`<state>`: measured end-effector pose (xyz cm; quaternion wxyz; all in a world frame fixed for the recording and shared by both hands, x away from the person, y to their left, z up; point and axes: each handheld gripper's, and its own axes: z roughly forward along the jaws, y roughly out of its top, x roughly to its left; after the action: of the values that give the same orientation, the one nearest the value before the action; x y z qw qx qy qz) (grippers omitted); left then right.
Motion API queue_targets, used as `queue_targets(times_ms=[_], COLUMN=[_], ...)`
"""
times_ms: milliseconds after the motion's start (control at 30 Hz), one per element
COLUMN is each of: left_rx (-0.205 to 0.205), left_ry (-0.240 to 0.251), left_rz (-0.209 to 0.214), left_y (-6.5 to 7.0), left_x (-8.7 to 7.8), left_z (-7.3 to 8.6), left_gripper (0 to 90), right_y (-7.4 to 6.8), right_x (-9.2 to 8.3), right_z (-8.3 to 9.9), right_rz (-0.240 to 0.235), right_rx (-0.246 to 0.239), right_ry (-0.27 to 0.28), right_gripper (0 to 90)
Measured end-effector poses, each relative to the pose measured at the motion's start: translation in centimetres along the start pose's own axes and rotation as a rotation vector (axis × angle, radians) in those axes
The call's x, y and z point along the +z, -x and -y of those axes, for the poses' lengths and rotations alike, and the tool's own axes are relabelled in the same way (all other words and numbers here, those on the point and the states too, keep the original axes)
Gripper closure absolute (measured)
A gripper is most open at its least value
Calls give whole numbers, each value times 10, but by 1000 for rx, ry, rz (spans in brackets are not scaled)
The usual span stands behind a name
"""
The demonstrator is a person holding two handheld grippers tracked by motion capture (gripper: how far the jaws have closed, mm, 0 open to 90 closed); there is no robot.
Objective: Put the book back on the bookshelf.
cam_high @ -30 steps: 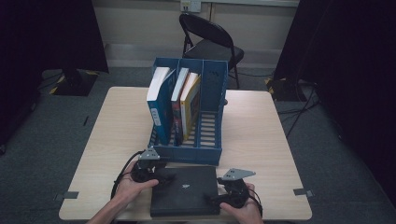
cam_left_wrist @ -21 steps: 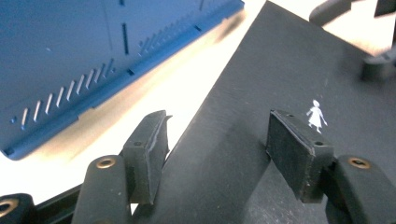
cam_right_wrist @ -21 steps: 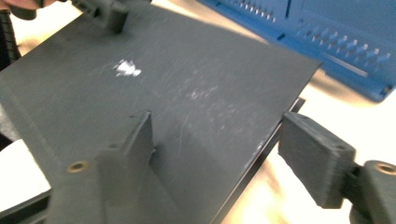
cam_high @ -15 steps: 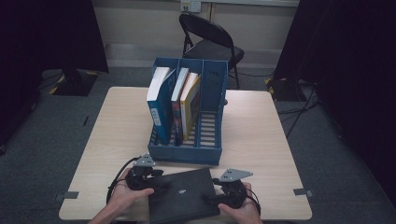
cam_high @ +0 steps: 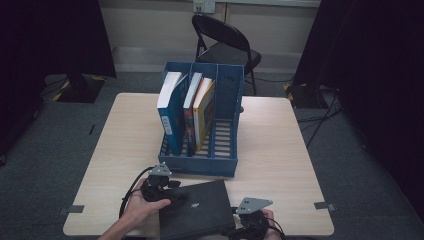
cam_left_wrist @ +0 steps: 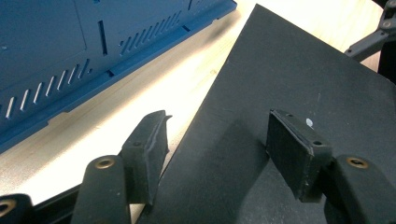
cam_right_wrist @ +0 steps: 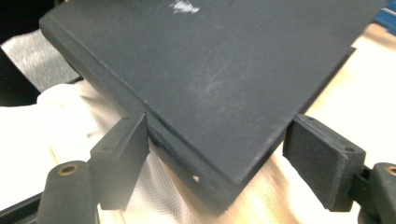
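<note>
Here the black book (cam_high: 197, 210) lies at the worktop's (cam_high: 280, 150) near edge before the blue rack (cam_high: 202, 162); left tongs (cam_left_wrist: 217, 140) and right tongs (cam_right_wrist: 217, 149), each gaping, straddle opposite corners, evidently to raise it.

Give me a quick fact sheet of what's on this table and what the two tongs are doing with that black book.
Table: light wooden top
Black book: lying flat at the near edge, turned askew
Blue file rack: three slots, behind the book
Rack contents: three upright books in the left and middle slots; right slot empty
Left tongs: open, straddling the book's left edge, one pad above the cover
Right tongs: open around the book's near corner, pads not pressing
Behind table: folding chair
</note>
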<state>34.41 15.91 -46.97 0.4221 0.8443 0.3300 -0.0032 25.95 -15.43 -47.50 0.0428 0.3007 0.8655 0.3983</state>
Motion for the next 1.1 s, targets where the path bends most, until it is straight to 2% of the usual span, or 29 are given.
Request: queue_targets(times_ms=[133, 333, 500, 533, 733, 800, 833, 867, 933, 1033, 1100], left_rx=[8, -6, -14, -6, -9, -34, -51, -41, -47, -70, -68], left_ry=[0, -14, -25, -44, -86, -78, -95, -100, -107, -99, -93], left_rz=[-5, -5, -23, -13, 7, 16, 27, 21, 29, 44, 34], left_y=[1, 0, 6, 7, 15, 16, 16, 17, 17, 13, 12], left_x=[-1, -10, -17, -19, -30, -34, -36, -38, -39, -41, -39], left_z=[0, 6, 13, 14, 23, 29, 30, 31, 33, 34, 32], left_gripper=[415, 424, 416, 399, 392, 410, 411, 414, 409, 429, 430], right_y=[1, 7, 11, 12, 17, 18, 19, 20, 21, 23, 25], right_x=[0, 1, 1, 1, 0, 0, 1, 2, 3, 5, 7], right_z=[-1, -3, -5, -5, -7, -7, -8, -9, -11, -14, -17], right_rz=[-4, -13, -3, -1, 6, 14, 13, 12, 15, 47, 53], right_rx=[1, 0, -7, -13, -7, -6, -3, -6, -19, -24, -15], right_ry=[0, 12, 16, 18, 25, 31, 32, 34, 31, 40, 38], right_gripper=[223, 276, 314, 323, 377, 393, 398, 401, 403, 407, 409])
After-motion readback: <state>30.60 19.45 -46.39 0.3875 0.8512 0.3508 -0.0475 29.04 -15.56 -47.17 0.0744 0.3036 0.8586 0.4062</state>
